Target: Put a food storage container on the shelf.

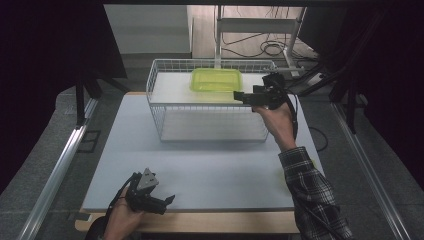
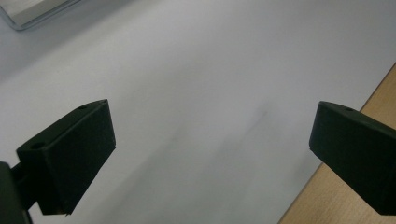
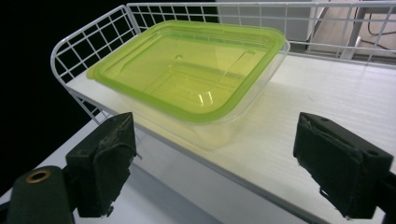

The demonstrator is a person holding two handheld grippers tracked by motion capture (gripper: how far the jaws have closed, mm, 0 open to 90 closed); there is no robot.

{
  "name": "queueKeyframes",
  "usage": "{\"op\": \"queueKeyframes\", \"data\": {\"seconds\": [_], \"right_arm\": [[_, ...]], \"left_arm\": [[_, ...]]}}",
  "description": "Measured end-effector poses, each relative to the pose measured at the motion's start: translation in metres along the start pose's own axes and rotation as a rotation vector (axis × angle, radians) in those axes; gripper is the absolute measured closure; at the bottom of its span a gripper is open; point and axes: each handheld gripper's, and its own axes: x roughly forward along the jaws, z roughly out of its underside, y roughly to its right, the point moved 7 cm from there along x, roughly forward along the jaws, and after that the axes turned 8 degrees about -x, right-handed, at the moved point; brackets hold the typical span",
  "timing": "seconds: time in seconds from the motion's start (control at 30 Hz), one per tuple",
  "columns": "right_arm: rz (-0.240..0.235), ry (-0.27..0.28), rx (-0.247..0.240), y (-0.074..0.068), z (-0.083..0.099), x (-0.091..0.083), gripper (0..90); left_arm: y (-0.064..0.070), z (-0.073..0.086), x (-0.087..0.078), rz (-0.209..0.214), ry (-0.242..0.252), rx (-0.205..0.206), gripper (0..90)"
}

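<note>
Dark room, cables trailing on the floor behind; grey table (image 1: 210, 170) sitting in the middle with a wooden edge showing along the near side. White wire basket (image 1: 165, 75) standing at the far half of the table, white shelf panel lying inside it. Green-lidded clear container (image 1: 216, 80) sitting on that panel toward the basket's far side, lid on, upright. Right gripper (image 1: 239, 96) hovering at the basket's right side, level with the rim, pointing left at the container; jaws standing wide apart, holding nothing, near the container but not touching it. In the right gripper view the container (image 3: 196, 79) is lying just beyond the jaws, past the basket's wire rim (image 3: 84, 100). Left gripper (image 1: 169, 201) idling low at the table's near-left edge, jaws spread, nothing between them, bare table top (image 2: 210, 93) showing beyond.
</note>
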Motion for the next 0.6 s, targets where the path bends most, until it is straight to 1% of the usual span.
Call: {"op": "queueKeyframes", "data": {"seconds": [0.17, 0.23, 0.37, 0.43, 0.53, 0.6], "right_arm": [[-0.006, -0.004, -0.029, -0.007, 0.007, -0.004, 10.1], [-0.016, -0.006, -0.038, -0.010, 0.010, -0.005, 9.3], [-0.027, -0.013, -0.054, -0.017, 0.017, -0.008, 8.6], [-0.026, -0.020, -0.072, -0.020, 0.022, -0.008, 8.1], [-0.034, -0.033, -0.078, -0.023, 0.030, -0.008, 7.4], [-0.031, -0.038, -0.091, -0.024, 0.036, -0.008, 7.0]], "left_arm": [[0.000, 0.000, 0.000, 0.003, -0.001, -0.008, 0.5], [0.000, 0.000, 0.000, -0.001, -0.005, -0.008, 1.0], [0.001, 0.001, 0.000, -0.019, -0.018, 0.020, 1.8], [0.001, 0.001, 0.001, -0.019, -0.017, 0.026, 1.8], [0.001, 0.001, 0.001, -0.027, -0.020, 0.038, 1.8], [0.001, 0.001, 0.001, -0.031, -0.019, 0.043, 1.7]]}}
